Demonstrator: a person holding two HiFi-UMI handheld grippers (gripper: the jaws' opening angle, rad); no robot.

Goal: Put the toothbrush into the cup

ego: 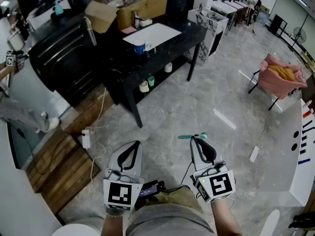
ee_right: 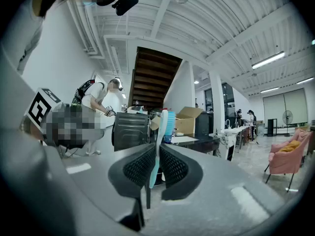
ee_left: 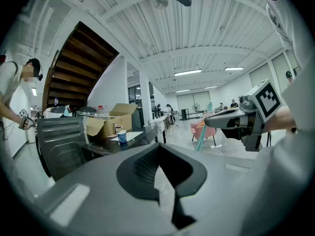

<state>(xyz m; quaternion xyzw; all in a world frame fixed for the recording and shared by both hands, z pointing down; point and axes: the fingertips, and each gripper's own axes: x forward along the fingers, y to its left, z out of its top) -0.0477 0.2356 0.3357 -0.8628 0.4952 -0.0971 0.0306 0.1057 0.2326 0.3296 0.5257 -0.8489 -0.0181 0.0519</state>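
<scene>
My right gripper (ego: 197, 138) is shut on a teal toothbrush (ego: 189, 136), held level above the floor. In the right gripper view the toothbrush (ee_right: 164, 122) stands upright between the pads (ee_right: 140, 167), with its blue bristles above the jaw tips of that gripper (ee_right: 156, 149). The blue cup (ego: 140, 48) stands on the black table (ego: 172, 45), far ahead of both grippers. My left gripper (ego: 134, 144) is beside the right one, shut with nothing in it. From the left gripper (ee_left: 160, 146) view I see the cup (ee_left: 121, 137), the right gripper (ee_left: 212, 118) and the toothbrush (ee_left: 201, 137).
A white mat (ego: 152, 35) and an open cardboard box (ego: 129, 8) share the table. A black cabinet (ego: 64, 58) and wooden steps (ego: 56, 168) are at the left. A pink chair (ego: 280, 77) stands at the right. A person (ee_right: 98, 102) stands by the cabinet.
</scene>
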